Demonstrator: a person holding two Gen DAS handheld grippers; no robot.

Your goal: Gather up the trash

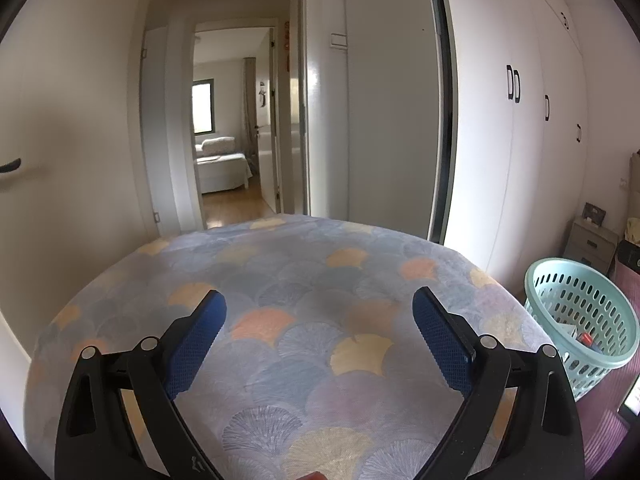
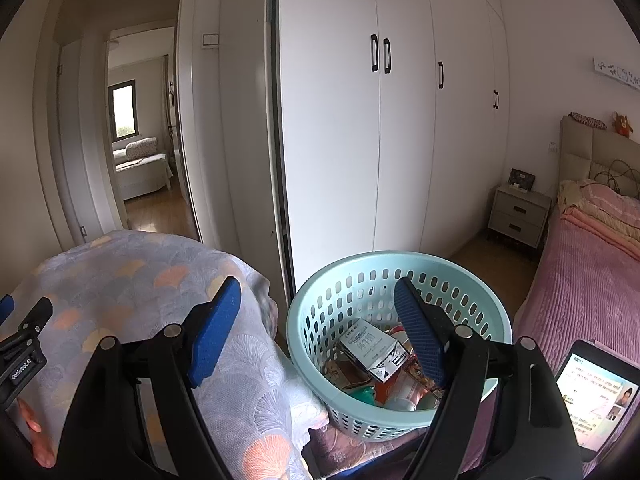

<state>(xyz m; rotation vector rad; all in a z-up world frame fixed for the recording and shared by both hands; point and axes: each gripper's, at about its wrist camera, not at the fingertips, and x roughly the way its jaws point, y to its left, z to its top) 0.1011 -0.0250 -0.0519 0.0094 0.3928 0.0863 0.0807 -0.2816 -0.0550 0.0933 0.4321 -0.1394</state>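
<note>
Your left gripper (image 1: 319, 308) is released: fingers (image 1: 196, 344) spread wide, nothing between them. It hangs over the table (image 1: 280, 280), which is draped in a blue-grey cloth with orange and yellow fan shapes. That cloth top looks bare from the left wrist view, apart from a small red sliver at the very near edge that is too cropped to identify.

Your right gripper (image 2: 318, 300) is released too, fingers (image 2: 420, 332) apart with nothing gripped. It points at the gap between the table's right edge and the basket (image 2: 304, 320). The left finger sits over the cloth, the right finger over the basket's opening.

The basket is pale teal, perforated, and sits just to the right of the table, near the pink bed (image 2: 580, 280). The trash (image 2: 400, 388) is already inside: a white carton (image 2: 370, 346) with printed text lies tilted on top, with orange and red wrappers and something green beneath it. In the left wrist view you only catch a red item through the basket (image 1: 560, 276) rim.

A tablet (image 2: 592, 392) with a lit screen lies on the bed at near right. Far behind are white wardrobe doors (image 2: 332, 120), a grey nightstand (image 2: 518, 210) and an open doorway (image 2: 136, 120) on the left. A bit of your left hand (image 2: 36, 436) shows at the near left edge of the right wrist view.
</note>
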